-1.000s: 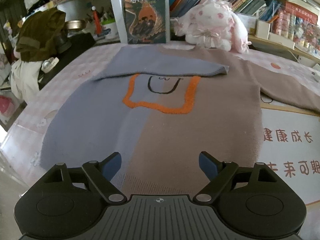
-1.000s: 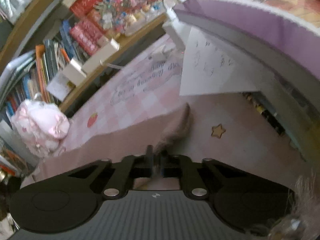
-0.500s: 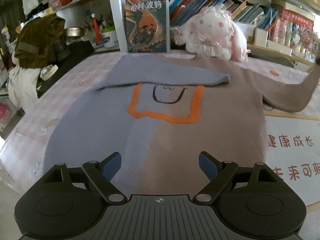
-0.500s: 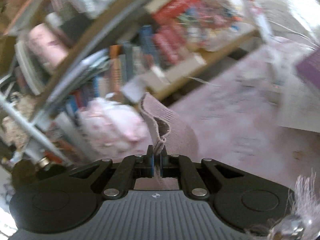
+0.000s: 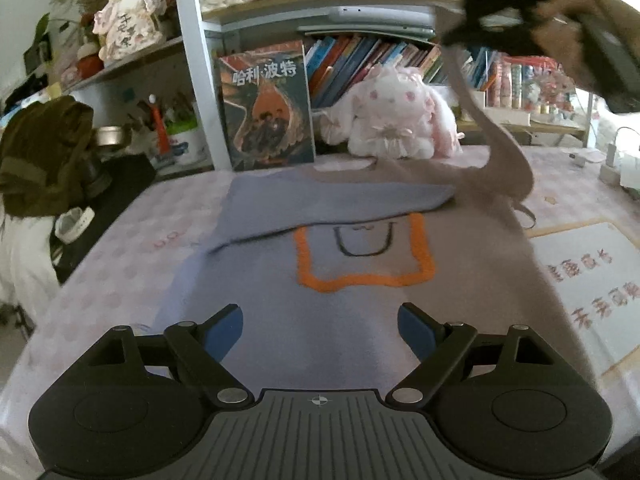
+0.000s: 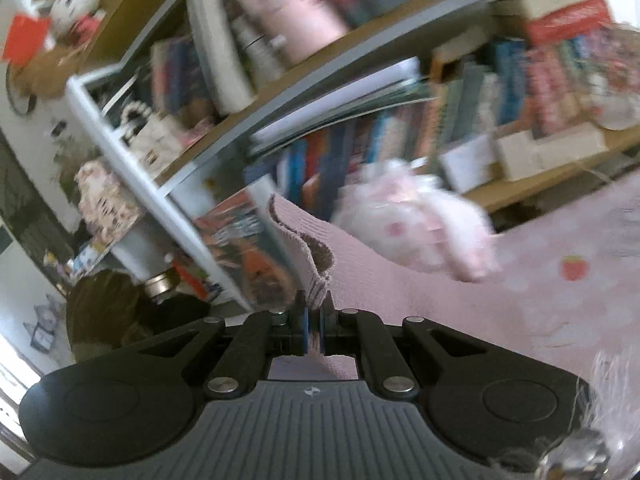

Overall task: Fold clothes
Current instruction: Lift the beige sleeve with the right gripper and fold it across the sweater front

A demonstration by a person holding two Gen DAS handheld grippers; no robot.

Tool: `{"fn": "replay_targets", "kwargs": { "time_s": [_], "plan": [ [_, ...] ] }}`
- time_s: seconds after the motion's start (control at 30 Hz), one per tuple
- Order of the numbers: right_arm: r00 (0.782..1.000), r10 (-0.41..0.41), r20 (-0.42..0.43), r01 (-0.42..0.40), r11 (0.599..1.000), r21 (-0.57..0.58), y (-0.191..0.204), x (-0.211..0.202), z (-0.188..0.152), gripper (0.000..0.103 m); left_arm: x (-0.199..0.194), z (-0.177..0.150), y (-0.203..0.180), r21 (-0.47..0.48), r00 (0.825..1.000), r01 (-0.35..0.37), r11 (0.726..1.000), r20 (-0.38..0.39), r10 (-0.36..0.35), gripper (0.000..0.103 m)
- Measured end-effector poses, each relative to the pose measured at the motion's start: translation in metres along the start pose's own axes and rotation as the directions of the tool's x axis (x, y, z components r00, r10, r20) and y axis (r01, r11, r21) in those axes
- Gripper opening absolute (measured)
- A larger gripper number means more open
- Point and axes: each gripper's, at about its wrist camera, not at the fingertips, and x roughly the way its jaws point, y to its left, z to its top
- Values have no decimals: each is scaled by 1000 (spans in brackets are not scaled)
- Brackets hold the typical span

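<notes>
Right tool: jaws closed on the ribbed cuff of the brown sleeve, which rises from the sweater's shoulder to the tool raised at upper right in the left view. Left tool: jaws wide apart, holding nothing, poised above the hem. Sweater: flat on the pink checked tabletop, long axis running away from the left tool — collar toward the bookshelf, blue sleeve folded across the chest. A book and a plush rabbit stand behind the collar.
</notes>
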Motion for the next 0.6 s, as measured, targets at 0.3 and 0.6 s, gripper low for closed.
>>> {"fn": "replay_targets", "kwargs": {
  "time_s": [0.3, 0.6],
  "plan": [
    [995, -39, -90, 30, 994, -102, 85, 96, -47, 5, -2, -14, 65, 53, 999, 37, 998, 1, -37, 87],
    [959, -185, -215, 136, 965, -225, 94, 158, -108, 10, -6, -28, 103, 64, 999, 38, 997, -17, -37, 87]
  ]
}}
